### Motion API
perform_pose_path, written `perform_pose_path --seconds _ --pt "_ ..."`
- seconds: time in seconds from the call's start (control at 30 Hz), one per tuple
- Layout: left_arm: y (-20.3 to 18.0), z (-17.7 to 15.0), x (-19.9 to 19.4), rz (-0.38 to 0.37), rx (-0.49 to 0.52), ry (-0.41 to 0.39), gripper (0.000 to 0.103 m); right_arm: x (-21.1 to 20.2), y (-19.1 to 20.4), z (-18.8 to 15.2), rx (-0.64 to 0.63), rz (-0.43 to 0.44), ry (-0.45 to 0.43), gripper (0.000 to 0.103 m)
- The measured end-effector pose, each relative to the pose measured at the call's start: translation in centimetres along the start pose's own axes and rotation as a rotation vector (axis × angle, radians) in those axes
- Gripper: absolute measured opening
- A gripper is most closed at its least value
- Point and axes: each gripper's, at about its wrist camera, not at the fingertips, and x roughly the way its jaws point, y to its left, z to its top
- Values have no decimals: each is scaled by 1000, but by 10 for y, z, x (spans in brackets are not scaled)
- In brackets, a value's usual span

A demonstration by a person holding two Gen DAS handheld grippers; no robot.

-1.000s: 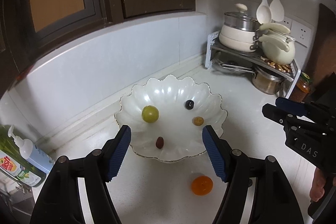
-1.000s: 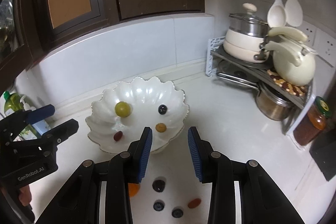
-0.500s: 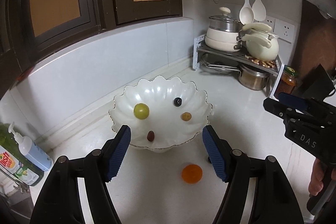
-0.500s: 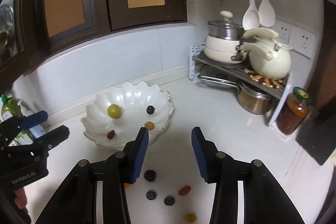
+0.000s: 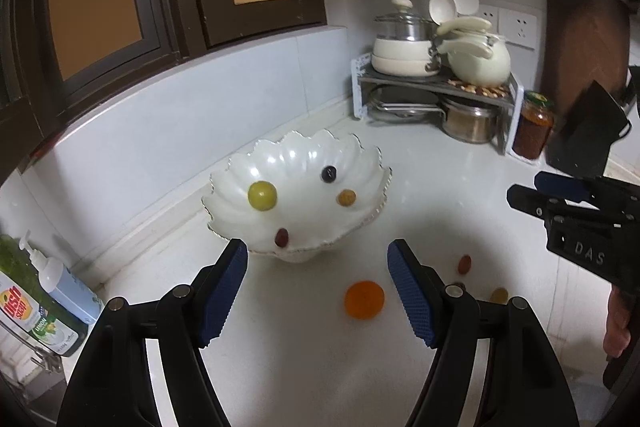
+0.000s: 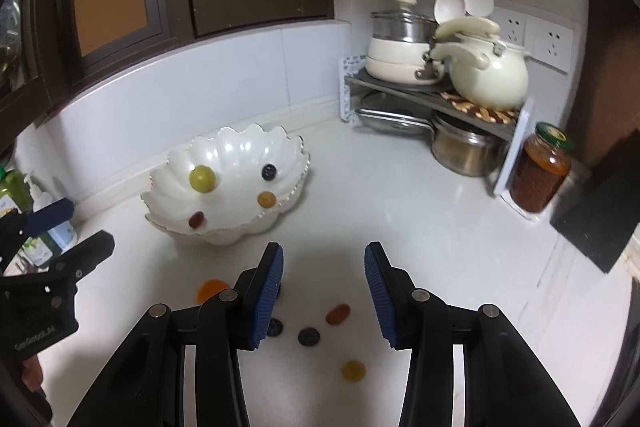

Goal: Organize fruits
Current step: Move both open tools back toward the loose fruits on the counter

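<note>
Currently, the white scalloped ceramic bowl [image 6: 236, 163] is tilting its mouth toward both cameras, holding four fruits. The left gripper [image 5: 318, 287] and right gripper [image 6: 324, 293] are gaping empty, the latter's finger [image 6: 266, 293] partly hiding a dark berry [image 6: 275, 327].

We read "DAS" in pale letters on the black body of the right hand-held gripper [image 5: 524, 189]. The left hand-held gripper [image 6: 76, 227] carries "GenRobot.AI" on its body, and the green dish soap bottle [image 5: 30, 311] shows "dish soap" and "LEMON" on its label.
</note>
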Motion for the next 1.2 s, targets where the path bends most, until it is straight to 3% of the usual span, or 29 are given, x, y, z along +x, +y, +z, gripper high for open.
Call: perform_pose_path --seconds 0.43,0.97,1.2 --pt "-13 -29 19 -61 3 56 72 11 -15 -40 82 -11 74 44" --pt "-15 -53 60 -106 64 137 72 31 -13 -82 100 -123 132 44" --pt "-17 -61 82 -123 71 166 72 47 -14 -96 128 -130 183 44"
